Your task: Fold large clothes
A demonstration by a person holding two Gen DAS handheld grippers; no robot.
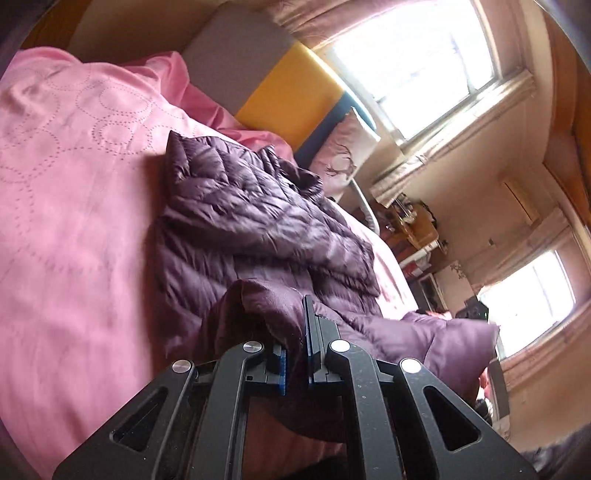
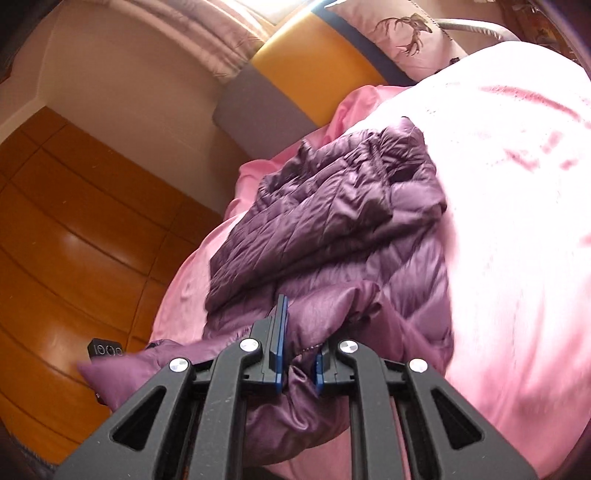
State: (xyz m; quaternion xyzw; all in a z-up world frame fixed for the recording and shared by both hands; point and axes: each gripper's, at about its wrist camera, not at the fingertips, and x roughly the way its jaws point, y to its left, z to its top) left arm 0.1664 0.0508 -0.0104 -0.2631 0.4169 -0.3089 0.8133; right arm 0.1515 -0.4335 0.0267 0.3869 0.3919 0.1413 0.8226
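Observation:
A purple quilted puffer jacket (image 1: 258, 214) lies crumpled on a pink bedspread (image 1: 74, 206). It also shows in the right wrist view (image 2: 332, 214) on the same bedspread (image 2: 517, 221). My left gripper (image 1: 295, 332) is shut on a fold of the jacket's near edge, which drapes over its fingers. My right gripper (image 2: 299, 339) is shut on another part of the jacket's near edge, with fabric bunched between its blue pads (image 2: 281, 332). The edge between the two grippers is lifted off the bed.
A grey, yellow and blue headboard (image 1: 291, 99) and a pillow with a deer print (image 2: 406, 29) stand at the bed's far end. A wooden wardrobe (image 2: 74, 236) is to the left. Windows (image 1: 417, 62) and cluttered shelves (image 1: 417, 225) show on the right.

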